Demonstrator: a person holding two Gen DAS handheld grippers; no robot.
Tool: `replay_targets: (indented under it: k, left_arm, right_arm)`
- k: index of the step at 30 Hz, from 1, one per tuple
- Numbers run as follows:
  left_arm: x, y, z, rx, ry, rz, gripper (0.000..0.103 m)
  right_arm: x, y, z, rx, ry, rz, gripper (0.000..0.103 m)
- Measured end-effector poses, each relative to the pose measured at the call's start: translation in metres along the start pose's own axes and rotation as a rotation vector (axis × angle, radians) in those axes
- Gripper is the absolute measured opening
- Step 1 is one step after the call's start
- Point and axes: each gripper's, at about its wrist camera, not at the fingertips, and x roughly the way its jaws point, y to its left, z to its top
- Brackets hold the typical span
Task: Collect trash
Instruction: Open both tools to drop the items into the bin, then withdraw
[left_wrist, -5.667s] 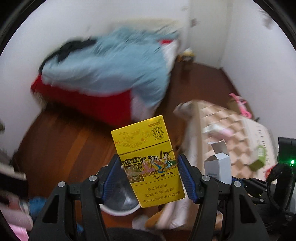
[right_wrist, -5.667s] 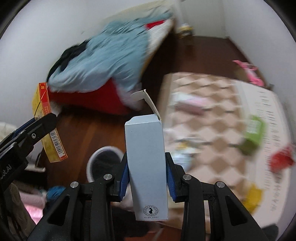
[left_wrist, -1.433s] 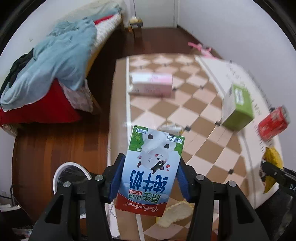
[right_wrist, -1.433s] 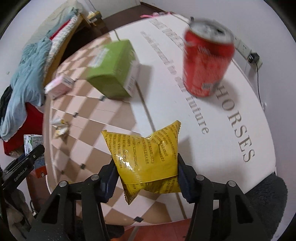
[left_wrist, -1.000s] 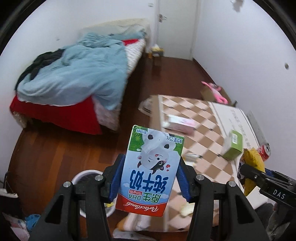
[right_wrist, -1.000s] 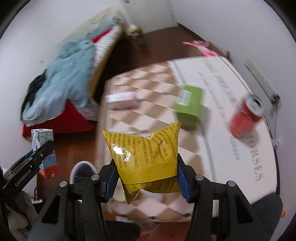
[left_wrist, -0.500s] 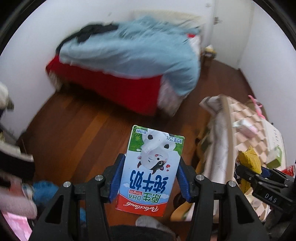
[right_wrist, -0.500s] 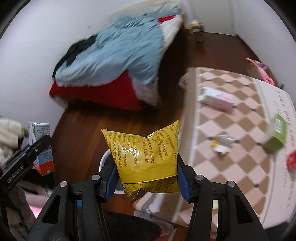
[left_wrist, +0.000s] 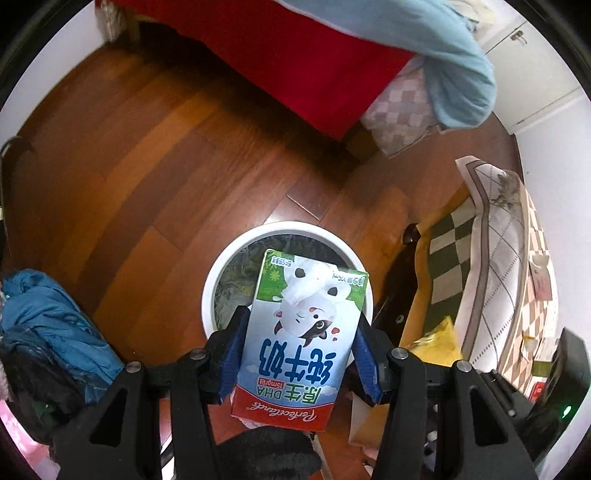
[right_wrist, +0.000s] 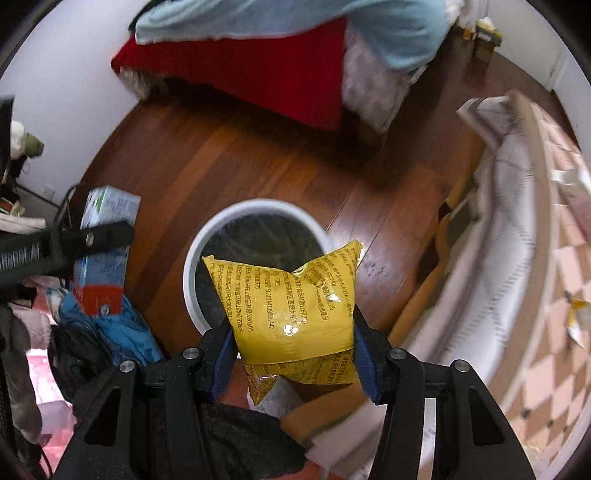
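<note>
My left gripper (left_wrist: 302, 319) is shut on a milk carton (left_wrist: 303, 332) with a cartoon cow, printed side toward the camera. It points down over a white round trash bin (left_wrist: 221, 266) with a dark liner on the wooden floor. My right gripper (right_wrist: 291, 319) is shut on a puffy yellow snack bag (right_wrist: 291, 306) and hangs over the same bin (right_wrist: 192, 254). In the right wrist view the milk carton (right_wrist: 107, 236) shows at the left, held beside the bin's rim. In the left wrist view the yellow bag (left_wrist: 439, 339) peeks in at the right.
A bed with a red cover (left_wrist: 314, 55) and a light blue blanket (left_wrist: 454, 74) stands beyond the bin. Blue clothes (left_wrist: 48, 325) are heaped left of the bin. The table with a checked cloth (left_wrist: 517, 277) edges in at the right, close to the bin.
Both grippers swung away from the table, sank and tilted down toward the floor. The bin now lies right under them. Both still hold the carton and the bag.
</note>
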Motion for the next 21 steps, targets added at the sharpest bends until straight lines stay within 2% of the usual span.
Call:
replay_targets:
  k: [5, 7, 8, 9, 11, 13, 14, 21]
  left_arm:
    - [0.016, 0.014, 0.013, -0.031, 0.045, -0.018, 0.052]
    - [0.014, 0.024, 0.016, -0.041, 0.046, -0.014, 0.074]
    - [0.012, 0.029, 0.015, -0.051, 0.035, -0.008, 0.096]
    - [0.011, 0.031, 0.016, -0.056, 0.026, -0.003, 0.101]
    - [0.008, 0.036, 0.013, -0.055, 0.022, 0.021, 0.101]
    - [0.005, 0.038, 0.008, -0.045, 0.016, 0.043, 0.101]
    - [0.003, 0.039, 0.004, -0.043, 0.011, 0.053, 0.101]
    - [-0.012, 0.038, -0.020, -0.003, -0.058, 0.178, 0.101]
  right_arm:
    - [0.036, 0.011, 0.010, -0.024, 0.050, -0.005, 0.057]
    - [0.049, 0.012, 0.015, -0.032, 0.064, -0.007, 0.057]
    - [0.056, 0.013, 0.018, -0.034, 0.070, -0.005, 0.057]
    - [0.060, 0.016, 0.018, -0.034, 0.079, 0.002, 0.058]
    - [0.069, 0.016, 0.021, -0.029, 0.102, 0.022, 0.066]
    - [0.075, 0.016, 0.021, -0.027, 0.108, 0.034, 0.099]
    - [0.076, 0.016, 0.020, -0.024, 0.105, 0.035, 0.102]
    - [0.077, 0.014, 0.013, -0.023, 0.103, -0.010, 0.102]
